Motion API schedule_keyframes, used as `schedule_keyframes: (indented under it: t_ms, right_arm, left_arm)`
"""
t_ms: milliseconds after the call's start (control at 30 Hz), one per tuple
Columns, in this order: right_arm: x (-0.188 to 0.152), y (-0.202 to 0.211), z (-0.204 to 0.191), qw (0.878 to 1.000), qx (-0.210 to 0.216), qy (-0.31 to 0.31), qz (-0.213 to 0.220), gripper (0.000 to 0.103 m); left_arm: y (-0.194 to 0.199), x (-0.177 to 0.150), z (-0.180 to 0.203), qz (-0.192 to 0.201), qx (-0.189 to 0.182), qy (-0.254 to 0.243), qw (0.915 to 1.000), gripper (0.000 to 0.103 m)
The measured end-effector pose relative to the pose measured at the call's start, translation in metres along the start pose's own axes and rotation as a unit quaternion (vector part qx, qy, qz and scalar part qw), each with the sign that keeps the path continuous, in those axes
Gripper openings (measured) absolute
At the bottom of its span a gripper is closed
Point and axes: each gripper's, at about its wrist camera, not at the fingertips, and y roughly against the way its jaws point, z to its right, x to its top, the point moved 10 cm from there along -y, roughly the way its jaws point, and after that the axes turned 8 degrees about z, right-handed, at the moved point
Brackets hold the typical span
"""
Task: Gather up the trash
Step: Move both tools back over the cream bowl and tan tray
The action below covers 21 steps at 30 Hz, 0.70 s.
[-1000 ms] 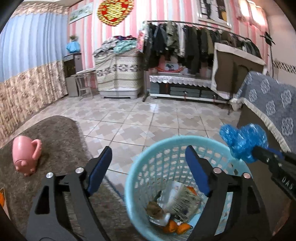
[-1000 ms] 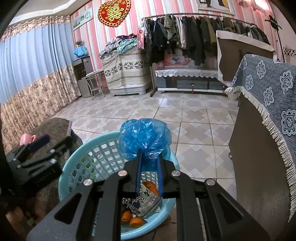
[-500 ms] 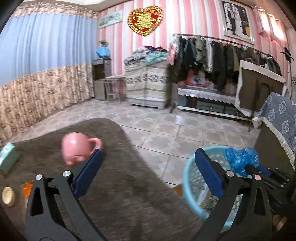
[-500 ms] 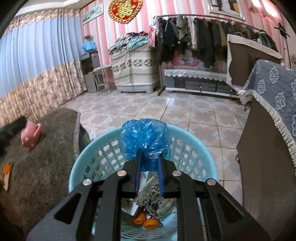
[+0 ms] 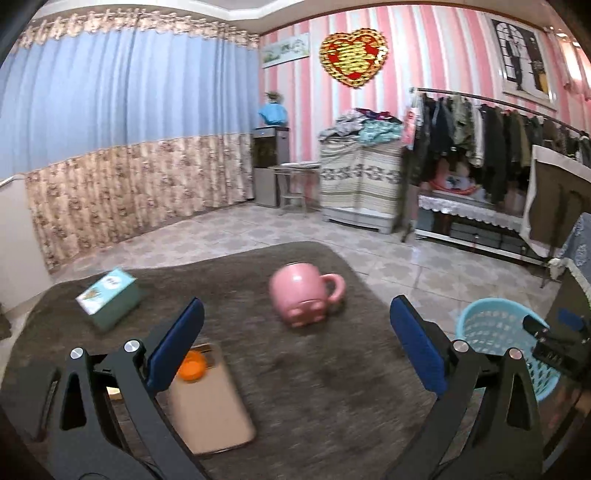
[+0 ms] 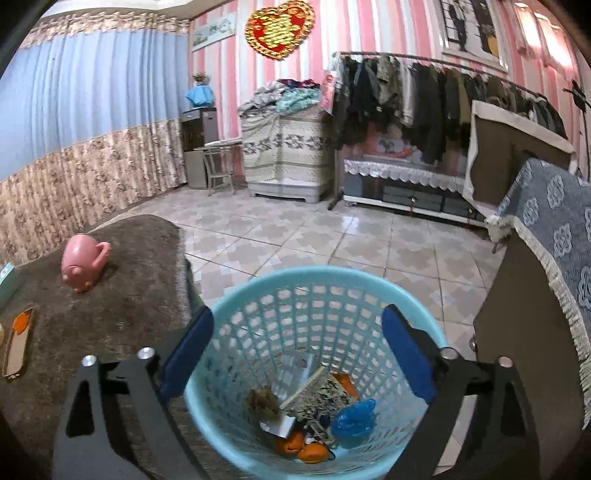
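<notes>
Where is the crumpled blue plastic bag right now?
In the right wrist view, the blue plastic bag lies at the bottom of the light blue basket, right of the printed wrapper and orange peels.

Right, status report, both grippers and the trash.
Right gripper opening above basket, nothing between its fingers. Blue bag lies in basket. Left gripper open over rug, orange peel beside it. Nothing in the way.

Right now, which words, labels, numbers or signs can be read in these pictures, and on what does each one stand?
"囍", as far as it can be read: red and gold heart-shaped wall ornament.
Label on the teal cardboard box: blurred, unreadable.
Print on the crumpled printed wrapper in the light blue plastic basket: too small.
Long framed wall picture: too small.
</notes>
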Motion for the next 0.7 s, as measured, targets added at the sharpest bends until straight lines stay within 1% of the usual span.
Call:
schedule_keyframes:
  t_ms: [33,100,233,400,467,567,700]
  right_arm:
    - [0.004,0.004,-0.012,1.0,0.014,0.004,0.003,0.092]
    - [0.008,0.008,-0.026,1.0,0.029,0.008,0.007,0.094]
    - [0.017,0.021,-0.069,0.997,0.071,0.023,0.014,0.095]
    - [0.018,0.038,-0.119,0.993,0.109,0.046,0.017,0.096]
    - [0.017,0.043,-0.136,0.991,0.12,0.055,0.018,0.096]
    - [0.014,0.053,-0.163,0.988,0.137,0.072,0.022,0.096]
    - [0.007,0.064,-0.193,0.982,0.158,0.098,0.025,0.096]
  left_arm:
    - [0.003,-0.001,-0.008,-0.002,0.005,0.004,1.0,0.097]
    - [0.01,-0.005,-0.028,-0.009,0.017,0.013,0.9997,0.097]
    - [0.029,-0.013,-0.059,-0.007,0.041,0.026,0.9988,0.097]
    - [0.046,-0.023,-0.094,-0.01,0.068,0.027,0.9973,0.097]
    - [0.053,-0.028,-0.114,-0.012,0.079,0.031,0.9963,0.097]
    - [0.057,-0.033,-0.136,-0.017,0.091,0.037,0.995,0.097]
    - [0.062,-0.039,-0.158,-0.025,0.092,0.05,0.9942,0.097]
